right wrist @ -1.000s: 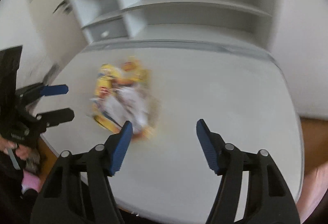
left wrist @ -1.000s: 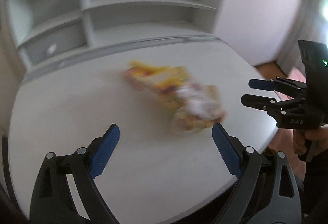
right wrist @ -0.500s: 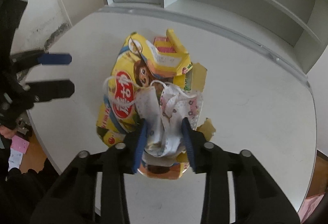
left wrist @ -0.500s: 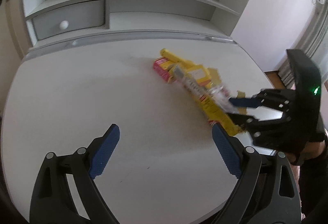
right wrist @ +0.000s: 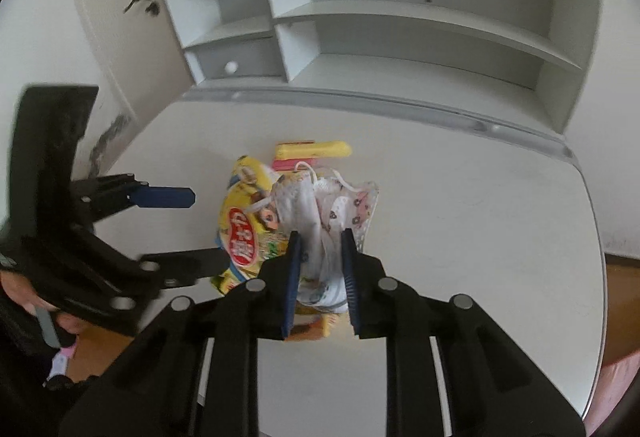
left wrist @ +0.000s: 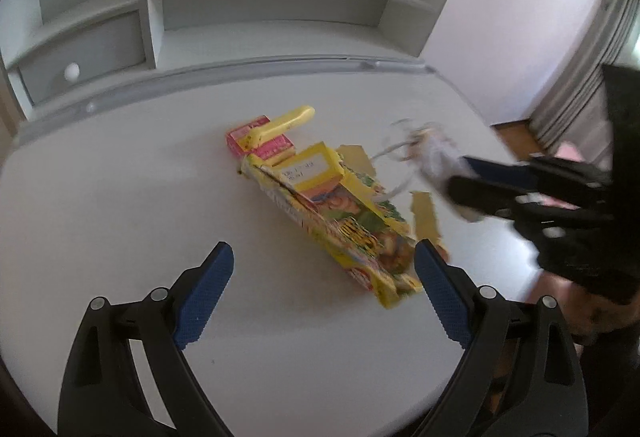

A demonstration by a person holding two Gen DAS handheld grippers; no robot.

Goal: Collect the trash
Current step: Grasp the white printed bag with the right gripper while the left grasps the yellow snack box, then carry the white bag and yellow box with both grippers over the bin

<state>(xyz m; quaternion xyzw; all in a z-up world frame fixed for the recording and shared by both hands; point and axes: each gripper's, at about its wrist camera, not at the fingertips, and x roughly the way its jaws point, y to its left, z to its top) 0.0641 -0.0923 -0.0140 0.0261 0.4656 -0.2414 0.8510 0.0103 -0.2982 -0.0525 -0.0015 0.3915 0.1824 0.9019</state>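
A flattened yellow snack box lies on the white table, with a small pink box and a yellow stick wrapper at its far end. My right gripper has a white patterned face mask between its pads; its jaws are closing and pinch the cloth. In the left wrist view the mask hangs just above the table, right of the box, from that gripper. My left gripper stands open over the near end of the box, holding nothing.
A torn cardboard flap lies beside the box. A white shelf unit with a small drawer stands against the table's far edge. A door is at the left. Wooden floor shows past the table's right edge.
The right jaws went from wide apart to pinching the mask, and the mask has come up off the yellow box. The left gripper has shifted nearer the box, still open.
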